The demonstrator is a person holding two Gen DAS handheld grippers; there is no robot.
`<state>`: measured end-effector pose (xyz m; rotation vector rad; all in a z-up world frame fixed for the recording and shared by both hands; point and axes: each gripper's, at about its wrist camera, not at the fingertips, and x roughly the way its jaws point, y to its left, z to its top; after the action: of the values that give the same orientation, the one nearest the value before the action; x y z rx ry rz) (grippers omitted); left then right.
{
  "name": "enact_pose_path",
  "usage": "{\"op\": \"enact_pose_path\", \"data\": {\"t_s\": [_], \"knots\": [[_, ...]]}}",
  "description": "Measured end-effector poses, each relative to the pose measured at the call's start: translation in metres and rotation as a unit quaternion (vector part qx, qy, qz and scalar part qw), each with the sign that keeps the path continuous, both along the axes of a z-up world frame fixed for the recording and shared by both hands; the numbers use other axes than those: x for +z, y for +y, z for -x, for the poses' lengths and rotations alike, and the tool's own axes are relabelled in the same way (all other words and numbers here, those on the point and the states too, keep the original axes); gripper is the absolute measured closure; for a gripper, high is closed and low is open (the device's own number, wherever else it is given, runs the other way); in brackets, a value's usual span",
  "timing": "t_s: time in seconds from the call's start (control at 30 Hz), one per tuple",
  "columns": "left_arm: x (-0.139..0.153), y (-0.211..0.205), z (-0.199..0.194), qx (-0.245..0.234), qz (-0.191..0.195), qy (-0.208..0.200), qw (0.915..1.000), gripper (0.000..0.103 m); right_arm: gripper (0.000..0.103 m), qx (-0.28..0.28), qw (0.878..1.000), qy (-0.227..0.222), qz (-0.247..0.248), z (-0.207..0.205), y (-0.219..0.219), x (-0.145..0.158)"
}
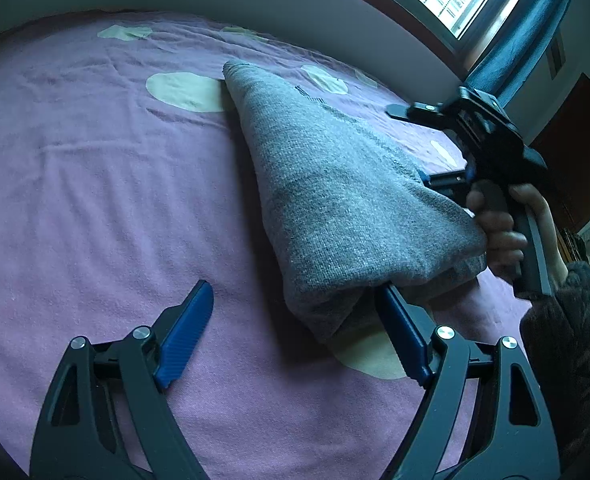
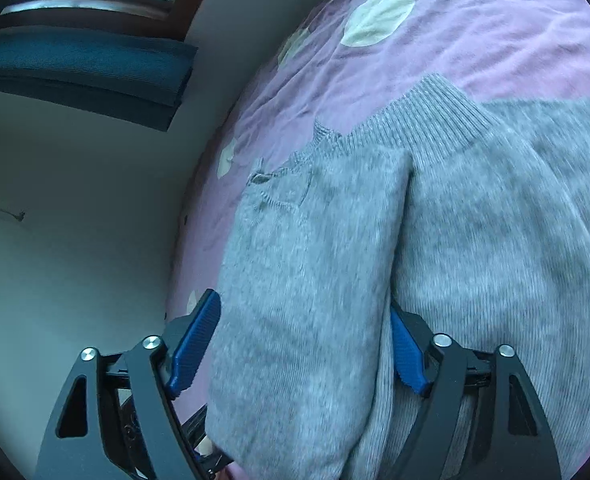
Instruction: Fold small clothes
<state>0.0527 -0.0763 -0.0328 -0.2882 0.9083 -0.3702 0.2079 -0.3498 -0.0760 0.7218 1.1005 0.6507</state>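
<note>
Grey knitted sweater (image 1: 335, 200) lies folded on the purple bedspread (image 1: 95, 200), one half lifted into a sloping flap. Left gripper (image 1: 295, 336) hangs with its blue pads spread wide, the right pad (image 1: 403, 336) tucked under the sweater's near edge. Right gripper (image 2: 303, 344), held in a hand (image 1: 499, 232), has a fold of the knit between its parted jaws; I cannot tell whether the pads press it.
</note>
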Motion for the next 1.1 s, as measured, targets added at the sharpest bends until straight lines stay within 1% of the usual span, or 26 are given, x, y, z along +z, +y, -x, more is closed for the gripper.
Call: {"op": "enact_pose_path", "data": {"t_s": [0.07,0.1,0.13,0.17,0.23,0.33,0.4,0.47,0.57,0.67,0.77,0.87,0.9,0.97,1.0,1.07,1.1], "knots": [[0.0,-0.001,0.001,0.0,-0.001,-0.001,1.0,0.02,0.045,0.011,1.0,0.0,0.024,-0.006,0.005,0.0],[0.001,-0.001,0.001,-0.001,-0.003,-0.001,1.0,0.02,0.056,0.015,0.999,0.001,0.035,-0.009,0.008,-0.001],[0.001,-0.002,0.001,-0.001,-0.004,-0.001,1.0,0.02,0.068,0.019,0.999,0.001,0.045,-0.01,0.011,-0.003],[0.001,-0.003,0.001,-0.002,-0.007,-0.001,1.0,0.02,0.073,0.021,0.998,0.0,0.055,-0.012,0.015,-0.004],[0.003,-0.006,0.002,-0.005,-0.015,-0.002,0.9999,0.02,0.09,0.021,0.998,-0.005,0.058,-0.012,0.019,-0.002],[0.005,-0.014,0.006,-0.019,-0.032,-0.006,0.9993,0.02,0.092,0.013,0.998,-0.032,0.05,-0.007,0.02,0.018],[0.005,-0.023,0.006,-0.026,-0.053,-0.007,0.9982,0.02,0.092,0.011,0.998,-0.052,0.041,-0.007,0.022,0.037],[0.005,-0.029,0.002,-0.023,-0.071,-0.004,0.9972,0.02,0.093,0.009,0.997,-0.068,0.039,-0.006,0.022,0.054],[0.005,-0.036,-0.006,-0.011,-0.096,-0.003,0.9953,0.02,0.093,0.004,0.993,-0.109,0.052,-0.004,0.016,0.087],[0.004,-0.034,-0.011,0.0,-0.103,-0.001,0.9947,0.02,0.093,-0.008,0.992,-0.119,0.052,0.002,-0.008,0.095],[0.003,-0.031,-0.012,0.002,-0.098,-0.002,0.9952,0.02,0.093,-0.029,0.993,-0.096,0.06,0.005,-0.039,0.074],[0.003,-0.031,-0.012,0.002,-0.102,-0.004,0.9948,0.02,0.093,-0.056,0.995,-0.057,0.059,0.006,-0.065,0.034],[0.002,-0.032,-0.012,0.002,-0.103,-0.004,0.9947,0.019,0.093,-0.066,0.996,-0.037,0.056,0.009,-0.077,0.014],[0.001,-0.034,-0.012,0.0,-0.107,-0.003,0.9942,0.018,0.093,-0.071,0.996,-0.015,0.05,0.012,-0.084,-0.008],[0.001,-0.036,-0.012,-0.001,-0.111,-0.002,0.9938,0.018,0.093,-0.07,0.997,-0.008,0.035,0.012,-0.087,-0.017],[0.0,-0.037,-0.014,-0.002,-0.114,-0.001,0.9935,0.018,0.092,-0.077,0.997,-0.007,0.003,0.015,-0.093,-0.021],[0.0,-0.036,-0.014,-0.002,-0.113,-0.002,0.9936,0.018,0.09,-0.081,0.997,-0.004,-0.006,0.017,-0.095,-0.019]]}}
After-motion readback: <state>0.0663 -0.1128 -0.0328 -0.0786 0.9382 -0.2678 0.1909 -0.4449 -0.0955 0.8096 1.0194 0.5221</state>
